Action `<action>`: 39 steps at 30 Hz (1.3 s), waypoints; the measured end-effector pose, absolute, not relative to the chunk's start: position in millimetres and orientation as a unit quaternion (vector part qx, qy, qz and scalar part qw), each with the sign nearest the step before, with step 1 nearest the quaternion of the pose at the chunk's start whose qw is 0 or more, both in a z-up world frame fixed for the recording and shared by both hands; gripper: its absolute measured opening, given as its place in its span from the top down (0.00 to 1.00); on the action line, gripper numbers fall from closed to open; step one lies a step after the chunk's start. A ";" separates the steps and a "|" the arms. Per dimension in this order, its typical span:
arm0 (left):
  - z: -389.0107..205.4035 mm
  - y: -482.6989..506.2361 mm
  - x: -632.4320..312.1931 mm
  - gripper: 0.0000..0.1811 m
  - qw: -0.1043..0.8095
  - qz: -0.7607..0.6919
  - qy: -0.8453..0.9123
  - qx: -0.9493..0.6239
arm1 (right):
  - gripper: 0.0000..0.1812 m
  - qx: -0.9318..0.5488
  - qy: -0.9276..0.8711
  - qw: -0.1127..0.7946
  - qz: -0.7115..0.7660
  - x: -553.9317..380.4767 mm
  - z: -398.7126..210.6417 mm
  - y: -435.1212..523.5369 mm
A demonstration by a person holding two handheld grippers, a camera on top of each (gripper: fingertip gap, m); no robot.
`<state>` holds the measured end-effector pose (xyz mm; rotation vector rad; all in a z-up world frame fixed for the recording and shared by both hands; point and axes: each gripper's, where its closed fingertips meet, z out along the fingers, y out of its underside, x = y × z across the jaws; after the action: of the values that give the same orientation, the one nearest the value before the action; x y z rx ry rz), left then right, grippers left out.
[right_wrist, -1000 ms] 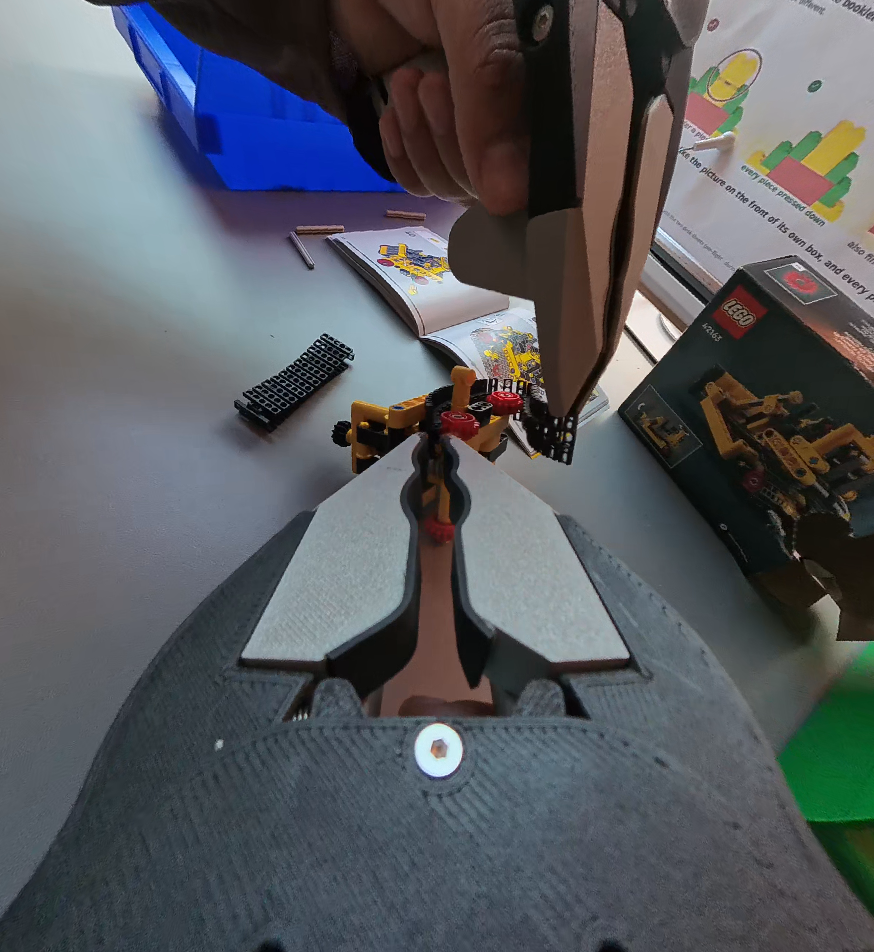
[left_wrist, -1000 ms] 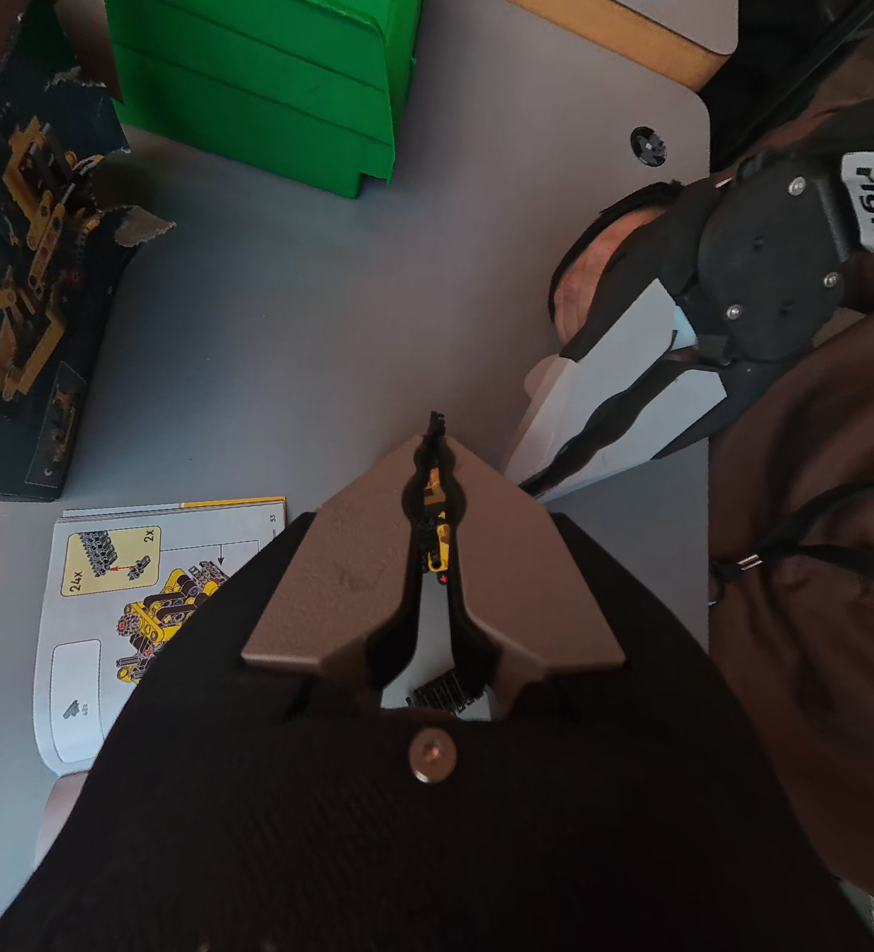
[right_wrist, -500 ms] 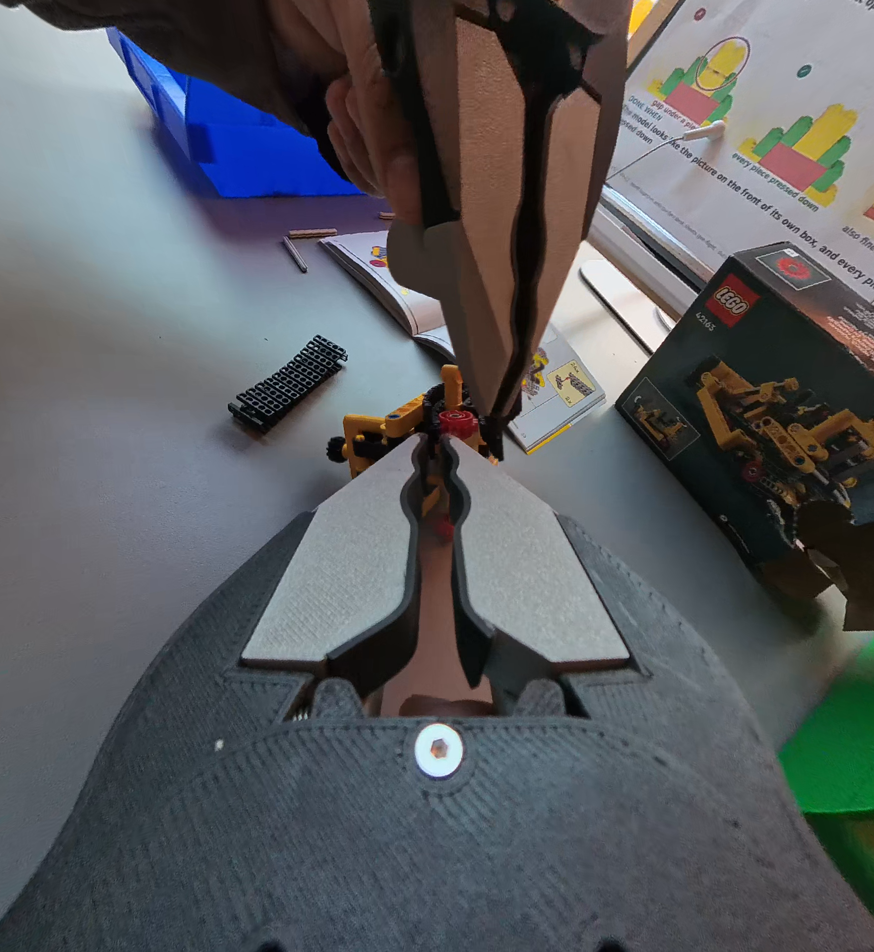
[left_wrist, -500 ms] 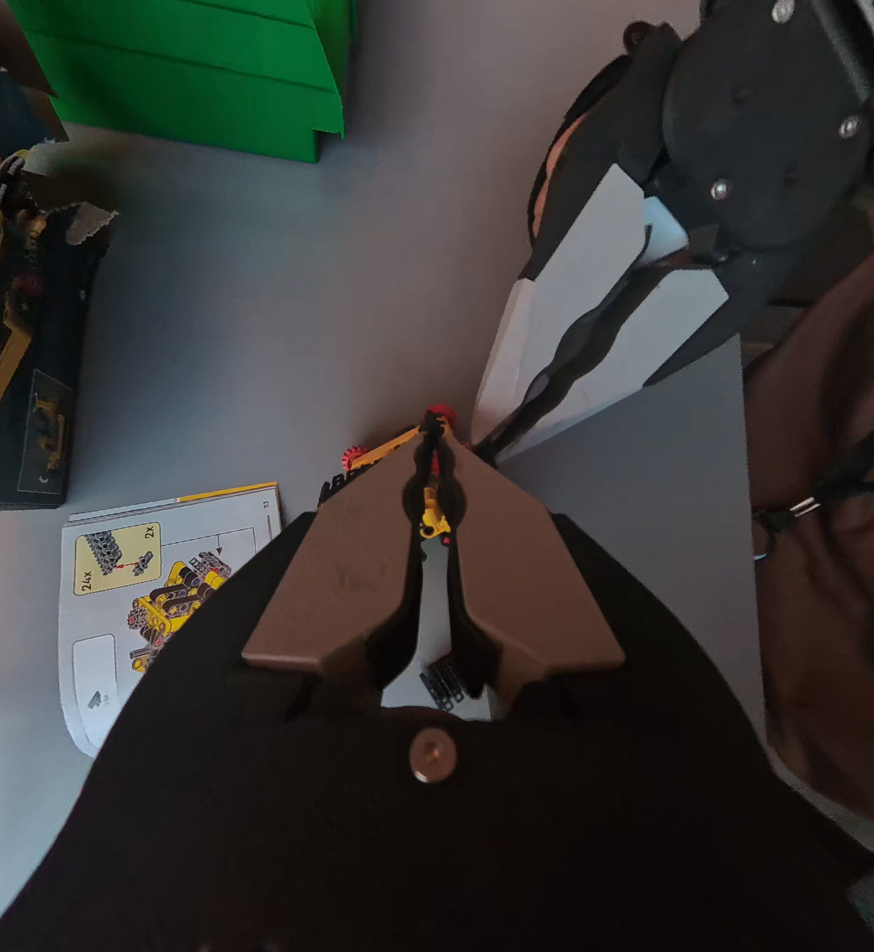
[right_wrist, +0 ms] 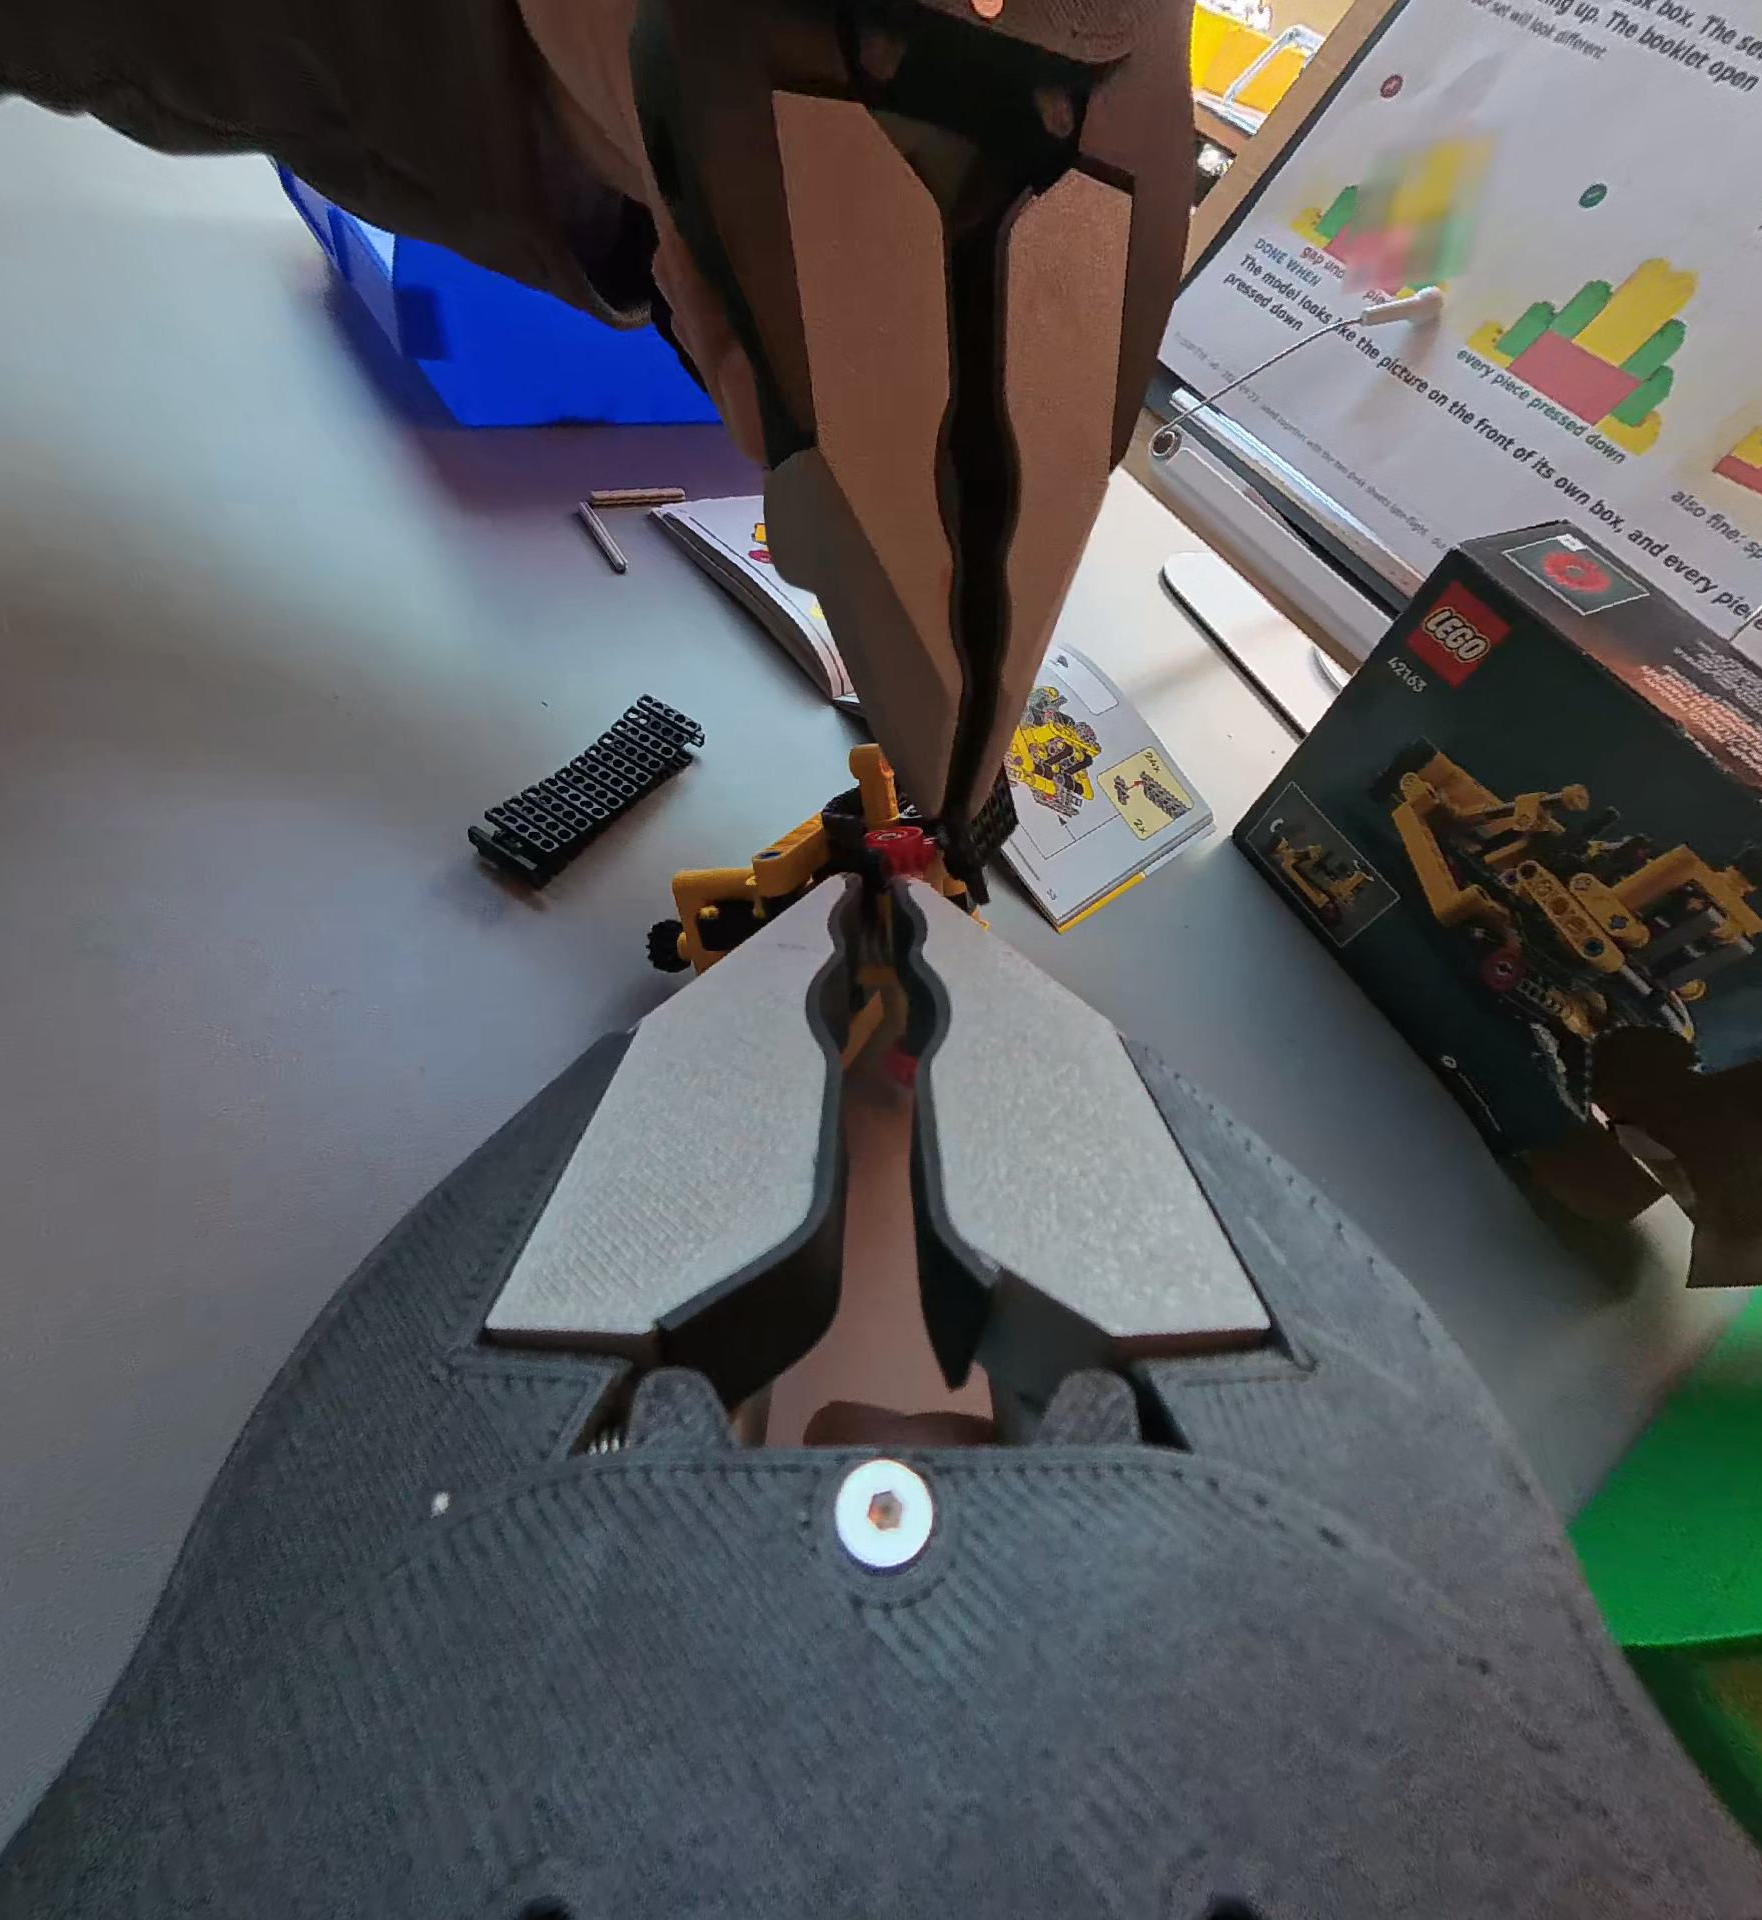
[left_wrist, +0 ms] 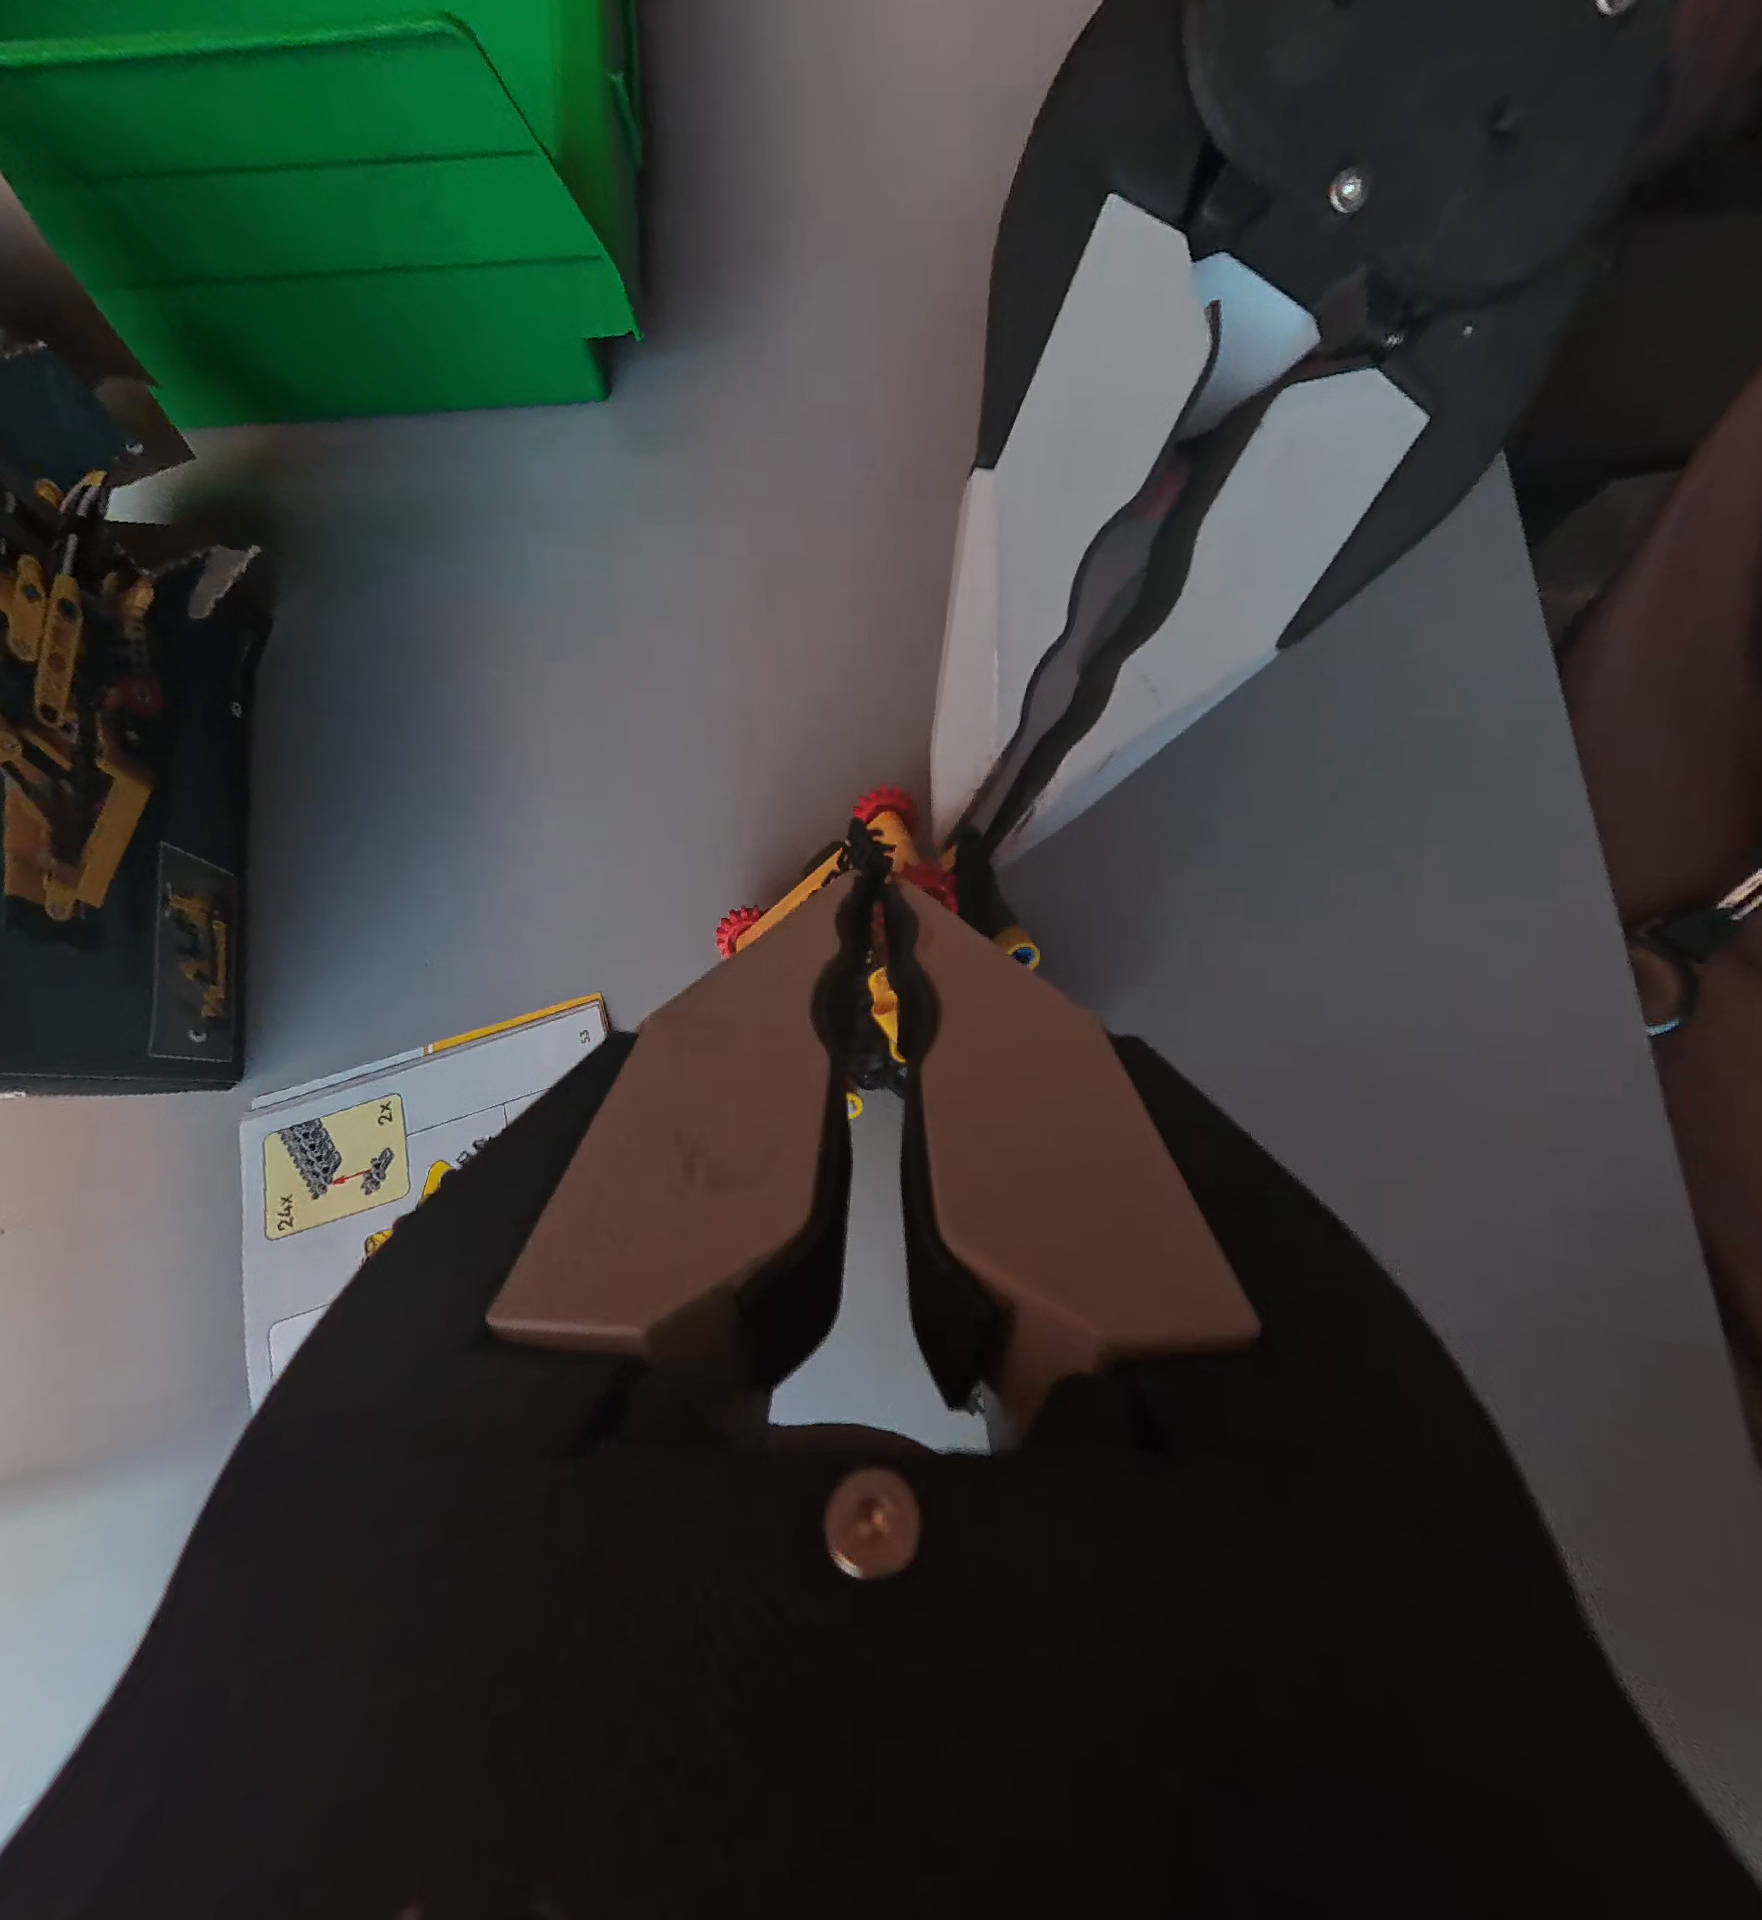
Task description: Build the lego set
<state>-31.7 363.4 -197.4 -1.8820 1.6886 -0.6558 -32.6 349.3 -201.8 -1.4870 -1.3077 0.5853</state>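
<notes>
The partly built yellow bulldozer model with red gears stands on the grey table. My right gripper is shut on the near end of the model. My left gripper comes down from above, shut on a short black track piece that rests against the model beside a red gear. In the left wrist view the left gripper pinches the track piece over the model. The right gripper meets it from the upper right.
A longer black track strip lies left of the model. The open instruction booklet and the set's box lie to the right. A blue bin stands far left, a green bin near the box, a printed sheet behind it. Left and right tips are no more than a few centimetres apart.
My left gripper has come down with the track piece until its tip is at the model by the red gear. My right gripper kept its grip on the model.
</notes>
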 end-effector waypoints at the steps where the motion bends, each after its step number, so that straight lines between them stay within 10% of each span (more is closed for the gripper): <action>1: -197.1 363.0 -31.9 1.00 0.261 -0.248 0.622 -0.695 | 0.99 -0.618 -0.544 0.513 0.245 -32.5 -201.5 349.1; 39: -194.3 363.2 -34.3 1.00 0.333 -0.230 0.606 -0.685 | 1.00 -0.645 -0.482 0.470 0.361 -32.0 -200.6 360.8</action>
<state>-34.3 363.2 -194.3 -1.7889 1.5812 -0.6006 -32.0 360.8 -200.6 -1.5815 -1.1816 0.8855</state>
